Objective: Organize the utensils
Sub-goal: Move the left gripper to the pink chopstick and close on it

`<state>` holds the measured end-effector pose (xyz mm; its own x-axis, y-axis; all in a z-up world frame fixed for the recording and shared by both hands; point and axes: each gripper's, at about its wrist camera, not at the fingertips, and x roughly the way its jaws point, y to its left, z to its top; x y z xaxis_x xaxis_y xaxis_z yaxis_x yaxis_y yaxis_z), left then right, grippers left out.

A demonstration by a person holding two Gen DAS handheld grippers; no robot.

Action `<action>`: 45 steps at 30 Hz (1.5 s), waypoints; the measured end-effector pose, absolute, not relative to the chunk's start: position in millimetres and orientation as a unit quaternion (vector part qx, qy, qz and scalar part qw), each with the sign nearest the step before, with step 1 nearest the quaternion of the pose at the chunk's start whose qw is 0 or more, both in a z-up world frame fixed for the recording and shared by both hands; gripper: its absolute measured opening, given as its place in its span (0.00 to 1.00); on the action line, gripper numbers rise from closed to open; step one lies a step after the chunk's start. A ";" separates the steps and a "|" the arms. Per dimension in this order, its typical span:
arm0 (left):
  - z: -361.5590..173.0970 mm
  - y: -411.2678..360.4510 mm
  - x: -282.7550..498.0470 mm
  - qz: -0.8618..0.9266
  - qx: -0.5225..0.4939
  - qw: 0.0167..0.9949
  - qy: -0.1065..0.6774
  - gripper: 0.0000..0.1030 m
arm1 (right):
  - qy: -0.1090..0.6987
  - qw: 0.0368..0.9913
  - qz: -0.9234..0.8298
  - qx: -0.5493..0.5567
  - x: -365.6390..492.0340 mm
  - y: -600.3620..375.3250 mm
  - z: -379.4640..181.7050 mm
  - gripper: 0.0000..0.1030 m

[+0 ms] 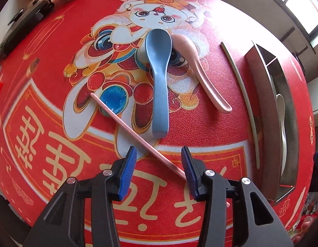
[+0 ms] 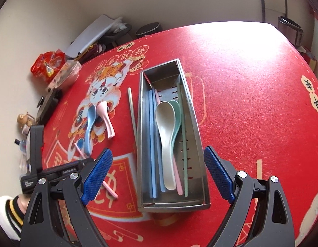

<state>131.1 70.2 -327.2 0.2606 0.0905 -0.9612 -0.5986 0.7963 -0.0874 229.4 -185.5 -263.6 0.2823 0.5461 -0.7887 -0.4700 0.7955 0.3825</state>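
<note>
A blue spoon (image 1: pixel 159 82) and a pink spoon (image 1: pixel 202 76) lie side by side on the red printed mat (image 1: pixel 56 107). My left gripper (image 1: pixel 158 151) points steeply down over a pink chopstick (image 1: pixel 122 123). It stands open, with the chopstick running slantwise between its blue pads and neither pad pressing on it. A grey-green chopstick (image 2: pixel 132 111) lies on the mat beside the steel tray (image 2: pixel 173 206). Inside the tray are a beige spoon (image 2: pixel 166 135), a mint spoon (image 2: pixel 176 111) and several chopsticks. Above the tray's near end my right gripper (image 2: pixel 158 151) stands wide open and holds nothing.
At the mat's far left edge sit a red snack bag (image 2: pixel 46 65), a clear plastic tub (image 2: pixel 64 76) and a black pan-like item (image 2: pixel 48 105). A dark bin (image 2: pixel 290 30) stands beyond the table. A person's striped sleeve (image 2: pixel 6 212) shows at lower left.
</note>
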 end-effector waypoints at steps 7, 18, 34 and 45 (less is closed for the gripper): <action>-326.5 57.4 143.2 0.223 -0.182 0.763 0.579 0.45 | 0.504 0.809 0.299 0.047 234.5 -193.5 -261.5 0.84; -323.1 44.2 136.3 0.213 -0.160 0.769 0.582 0.45 | 0.530 0.793 0.292 0.069 236.6 -194.8 -273.3 0.84; -317.9 63.7 103.9 0.214 -0.194 0.777 0.560 0.11 | 0.530 0.795 0.290 0.045 233.6 -185.3 -268.4 0.84; -316.2 73.8 103.5 0.196 -0.187 0.789 0.551 0.10 | 0.530 0.797 0.284 0.050 230.2 -192.5 -266.2 0.85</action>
